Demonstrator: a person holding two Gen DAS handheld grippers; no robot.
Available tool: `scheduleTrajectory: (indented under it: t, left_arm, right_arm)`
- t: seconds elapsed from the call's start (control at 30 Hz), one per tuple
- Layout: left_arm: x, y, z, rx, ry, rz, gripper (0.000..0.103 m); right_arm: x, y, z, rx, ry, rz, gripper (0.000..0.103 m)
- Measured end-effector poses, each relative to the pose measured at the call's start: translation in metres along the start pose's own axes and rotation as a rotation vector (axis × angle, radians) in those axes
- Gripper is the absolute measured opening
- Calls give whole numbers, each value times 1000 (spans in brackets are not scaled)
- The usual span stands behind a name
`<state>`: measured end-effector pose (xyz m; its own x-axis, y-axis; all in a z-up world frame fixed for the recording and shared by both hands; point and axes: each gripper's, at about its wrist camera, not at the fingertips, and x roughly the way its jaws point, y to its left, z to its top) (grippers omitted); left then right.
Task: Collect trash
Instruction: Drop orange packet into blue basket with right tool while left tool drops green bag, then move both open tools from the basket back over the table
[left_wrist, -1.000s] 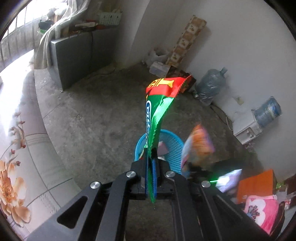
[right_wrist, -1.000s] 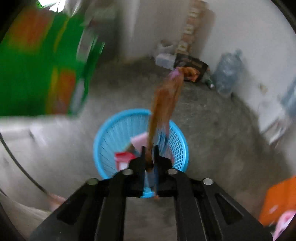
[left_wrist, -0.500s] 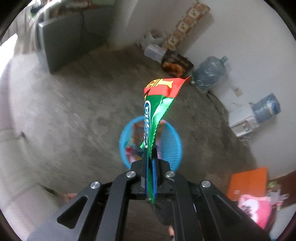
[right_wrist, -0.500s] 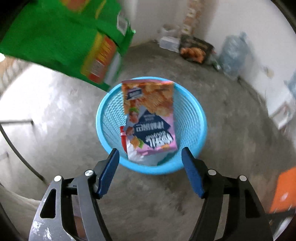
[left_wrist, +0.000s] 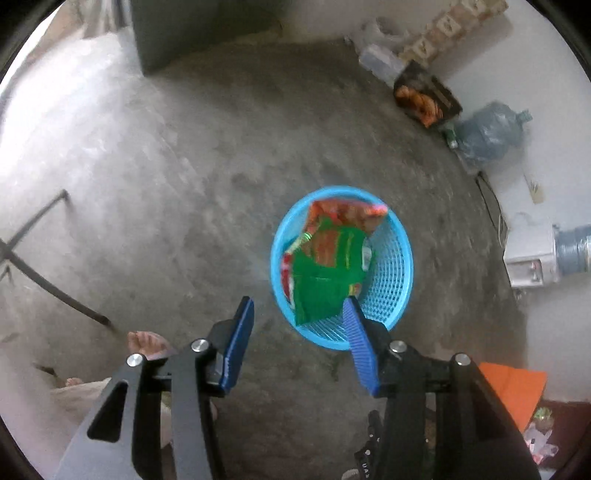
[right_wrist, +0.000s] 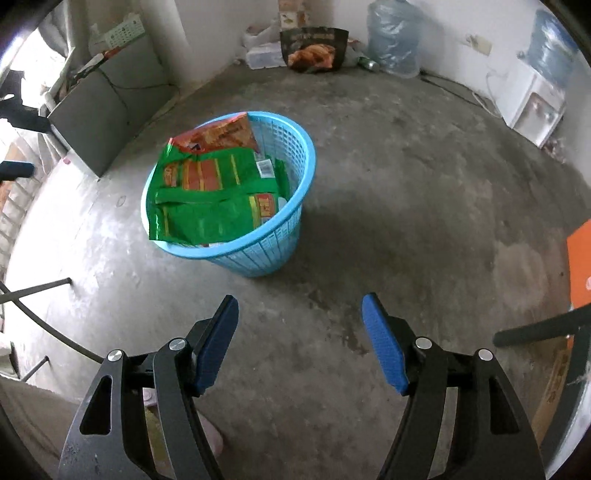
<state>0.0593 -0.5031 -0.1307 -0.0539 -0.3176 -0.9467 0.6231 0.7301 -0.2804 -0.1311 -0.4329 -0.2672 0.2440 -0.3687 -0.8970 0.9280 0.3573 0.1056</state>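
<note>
A blue plastic basket (left_wrist: 399, 258) (right_wrist: 295, 206) stands on the concrete floor. A green snack bag (left_wrist: 325, 273) (right_wrist: 218, 199) lies across its top, over an orange snack bag (left_wrist: 343, 214) (right_wrist: 221, 134). My left gripper (left_wrist: 297, 310) is open and empty, above the basket's near rim. My right gripper (right_wrist: 299, 306) is open and empty, above bare floor, nearer than the basket and to its right.
Water jugs (right_wrist: 393, 37) (left_wrist: 487, 131), a dark printed bag (right_wrist: 314, 50) and a white appliance (left_wrist: 530, 256) line the walls. An orange box (right_wrist: 580, 266) sits right. A grey cabinet (right_wrist: 99, 122) stands left. Metal legs (left_wrist: 48, 284) and a bare foot (left_wrist: 146, 341) are close by.
Both grippers opened. The right one let go of the orange bag first, then the left one let go of the green bag. Both bags now lie in the basket. The right gripper pulled back.
</note>
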Motion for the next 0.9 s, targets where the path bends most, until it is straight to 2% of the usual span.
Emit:
scheduleTrajectory:
  t: [0.07,0.17,0.27,0.33,0.43,0.5,0.6,0.7,0.9]
  left_arm:
    - [-31,3,1,-1,-57,5,49]
    - [-81,3,-3,13,-142,-43,52]
    - [-131,3,-20,51,-216,-87,61]
    - [-165,4,-39,110,-262,-108,72]
    - [-201,16,-67,184,-301,-106,79]
    - [-225,33,-89,231,-327,-99,81]
    - [-258,72,-120,248,-399,-63,83]
    - [-290,128,-152,193,-464,-20,85]
    - [-336,248,-213,-77,-586,76,85]
  right_arm:
    - [0,2,2,8,3,13,66]
    - [-16,10,9,23,-30,58,66]
    - [-32,20,17,34,-64,114,66]
    - [-45,28,23,36,-74,162,66]
    - [-66,41,28,42,-79,255,67]
    - [-80,50,32,53,-70,331,69]
    - [-102,67,35,37,-55,423,69]
    - [-123,84,36,7,-50,487,71]
    - [-158,135,37,-67,-15,643,73]
